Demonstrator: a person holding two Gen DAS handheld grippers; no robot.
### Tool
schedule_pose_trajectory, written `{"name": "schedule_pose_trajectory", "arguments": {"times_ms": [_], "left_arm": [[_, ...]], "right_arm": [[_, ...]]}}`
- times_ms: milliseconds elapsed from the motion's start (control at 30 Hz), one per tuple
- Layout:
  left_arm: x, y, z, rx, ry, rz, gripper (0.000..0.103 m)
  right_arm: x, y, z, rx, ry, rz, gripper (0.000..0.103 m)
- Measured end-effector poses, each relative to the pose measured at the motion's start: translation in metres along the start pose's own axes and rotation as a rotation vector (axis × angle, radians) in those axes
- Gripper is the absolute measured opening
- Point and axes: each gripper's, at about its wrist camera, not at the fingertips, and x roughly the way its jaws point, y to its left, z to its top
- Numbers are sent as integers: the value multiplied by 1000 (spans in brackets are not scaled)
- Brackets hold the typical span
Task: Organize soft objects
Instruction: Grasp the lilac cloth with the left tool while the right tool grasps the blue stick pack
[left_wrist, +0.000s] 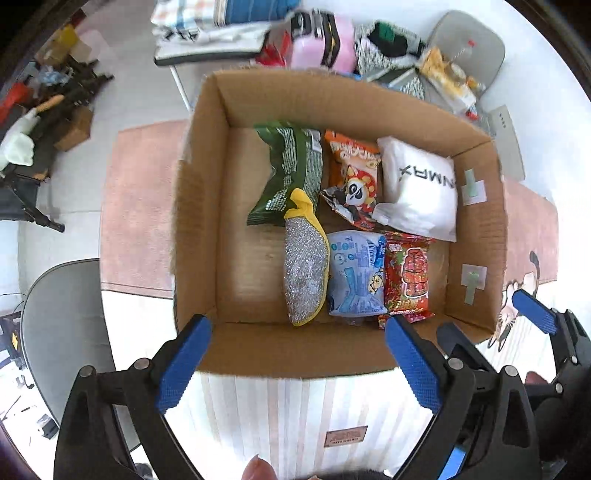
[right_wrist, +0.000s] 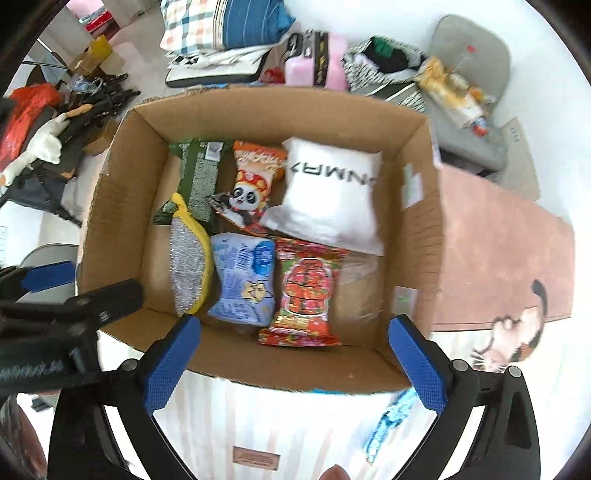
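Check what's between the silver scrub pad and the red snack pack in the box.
The light blue pouch lies between the silver scrub pad and the red snack pack, touching both; both wrist views show it.

Inside the open cardboard box (left_wrist: 476, 236) lie six soft things: a green packet (left_wrist: 291, 170), a panda snack bag (left_wrist: 354, 181) and a white pillow pack (left_wrist: 417, 192) along the far side. Nearer, side by side, lie a silver-and-yellow scrubber (left_wrist: 306, 266), a blue packet (left_wrist: 356, 273) and a red packet (left_wrist: 406, 277).

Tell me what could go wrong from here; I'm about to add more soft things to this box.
1. The right half of the cardboard box is already crowded: the white pouch overlaps the panda snack bag, so a new item dropped there could crumple them.
2. The left gripper and right gripper, both open and empty, hover close together and could collide.
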Motion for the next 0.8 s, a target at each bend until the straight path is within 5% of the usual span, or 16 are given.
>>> {"name": "schedule_pose_trajectory", "arguments": {"times_ms": [233, 333, 533, 800], "left_arm": [[-18, 4, -39, -76, -158, -3, 97], [-12, 17, -70, -205, -190, -40, 97], [51, 28, -113, -373, -67, -155, 97], [128, -8, -102, -399, 10, -107, 90]], "right_arm": [[-27, -4, -26, 33, -72, 30, 103], [-31, -18, -50, 67, -84, 106, 103], [-6, -77, -126, 256, -53, 130, 103], [44, -141, -184, 427, 38, 56, 103]]}}
